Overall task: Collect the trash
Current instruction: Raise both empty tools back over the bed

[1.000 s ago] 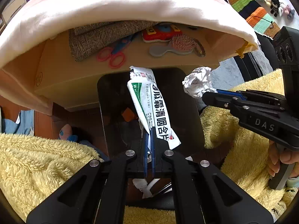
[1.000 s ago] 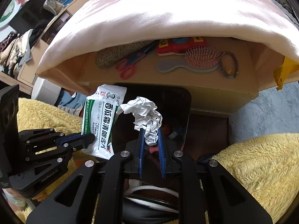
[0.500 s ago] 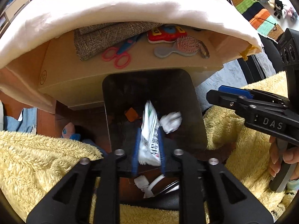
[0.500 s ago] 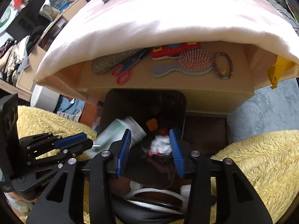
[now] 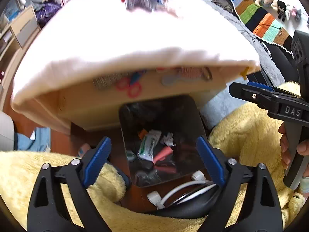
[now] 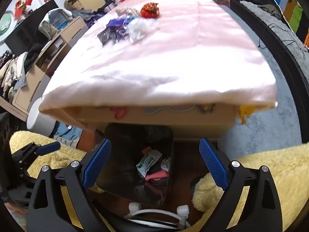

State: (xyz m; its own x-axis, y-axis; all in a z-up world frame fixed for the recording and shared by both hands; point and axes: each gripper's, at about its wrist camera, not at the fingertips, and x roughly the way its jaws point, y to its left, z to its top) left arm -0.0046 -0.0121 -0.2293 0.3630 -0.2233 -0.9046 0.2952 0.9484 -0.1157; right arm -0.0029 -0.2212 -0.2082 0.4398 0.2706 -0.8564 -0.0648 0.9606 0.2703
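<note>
both tools opening, empty, above bin

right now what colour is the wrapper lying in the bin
White with green print; the wrapper inside the black bin shows best in the right wrist view.

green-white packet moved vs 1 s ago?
Yes. The packet has dropped out of the left gripper, from above the bin rim down to the bin's bottom, beside the paper wad.

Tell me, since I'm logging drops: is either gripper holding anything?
No. Left gripper and right gripper are opening, empty; packet lies in bin.
</note>
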